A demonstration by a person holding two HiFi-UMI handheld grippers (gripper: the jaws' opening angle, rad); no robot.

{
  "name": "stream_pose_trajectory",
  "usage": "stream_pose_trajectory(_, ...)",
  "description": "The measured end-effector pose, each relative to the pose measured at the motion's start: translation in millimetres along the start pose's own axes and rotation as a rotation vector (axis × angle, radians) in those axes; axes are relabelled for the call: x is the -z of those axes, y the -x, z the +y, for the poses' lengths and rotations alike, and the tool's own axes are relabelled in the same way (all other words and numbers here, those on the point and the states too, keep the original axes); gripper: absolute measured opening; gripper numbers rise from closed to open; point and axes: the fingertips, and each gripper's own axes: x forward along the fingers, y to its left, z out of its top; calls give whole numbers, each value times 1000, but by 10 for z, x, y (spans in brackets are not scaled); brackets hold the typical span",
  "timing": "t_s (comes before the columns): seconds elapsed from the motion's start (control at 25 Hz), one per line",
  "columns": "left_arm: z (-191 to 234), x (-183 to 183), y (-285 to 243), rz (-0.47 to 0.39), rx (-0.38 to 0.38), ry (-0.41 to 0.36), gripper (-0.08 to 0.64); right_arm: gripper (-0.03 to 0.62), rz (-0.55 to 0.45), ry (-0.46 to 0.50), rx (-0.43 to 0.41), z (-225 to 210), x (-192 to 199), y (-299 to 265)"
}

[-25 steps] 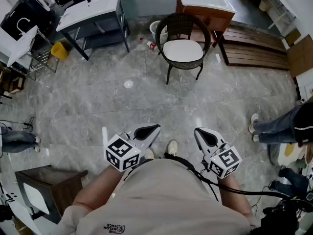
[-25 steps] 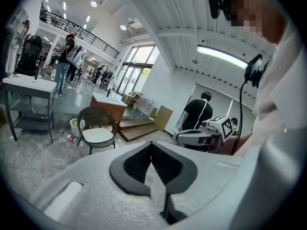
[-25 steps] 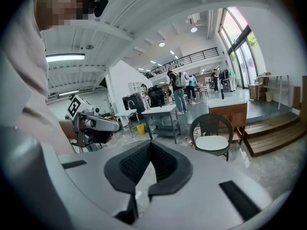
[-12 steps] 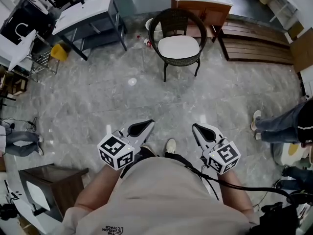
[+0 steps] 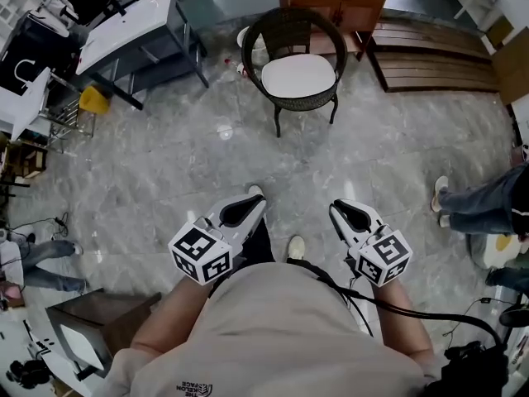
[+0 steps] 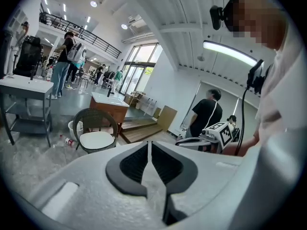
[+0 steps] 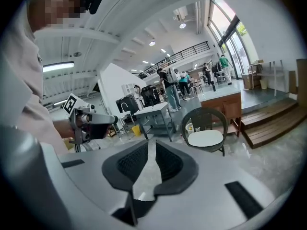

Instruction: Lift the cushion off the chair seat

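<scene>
The cushion [image 5: 297,74] lies on the chair [image 5: 289,25], well apart, so I carry the left gripper [image 5: 250,199] with fingers [image 6: 132,164] together, the right gripper [image 5: 341,211] opening, both empty.

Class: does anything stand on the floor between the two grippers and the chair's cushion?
Nothing visible does: only floor separates the left gripper and the right gripper, its empty jaws opening, from the cushion on the chair.

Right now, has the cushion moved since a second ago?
No. The cushion still lies flat on the seat of the chair, inside its wicker rim, as before.
</scene>
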Motion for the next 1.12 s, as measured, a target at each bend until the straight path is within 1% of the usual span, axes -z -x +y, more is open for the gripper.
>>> stream_pose_trajectory(0.12,363,-184,-222,-3,37,5,9,88,24,-13,37,-213,-167,-307)
stream_pose_trajectory(0.24,791,-451,-417,-5,87,3,15,92,45,-26,83,-426,-393,-684)
stream_pose_trajectory(0.4,1375,-794,-567,15,150,-15,34,92,53,-57,133,-682,-646,-1312)
stream_pose_trajectory(0.52,1764,-934,-628,51,187,-33,35,92,60,-136,166,-978,-688,-1779)
stream_pose_trajectory(0.64,2131,-976,-736,104,215,-47,35,92,69,-225,198,-1341,-670,-2202)
stream_pose_trajectory(0.76,2423,-1010,-871,132,217,-43,35,92,88,-291,203,-1690,-594,-2591)
stream_pose_trajectory(0.92,2677,-1072,-1167,139,196,-2,35,91,159,-353,210,-2318,-280,-3090)
stream_pose_trajectory(1.0,2789,-1107,-1320,150,190,14,35,91,175,-419,222,-2659,-89,-3359)
stream_pose_trajectory(1.12,2986,-1199,-1606,174,174,15,35,92,174,-549,227,-3220,205,-3809)
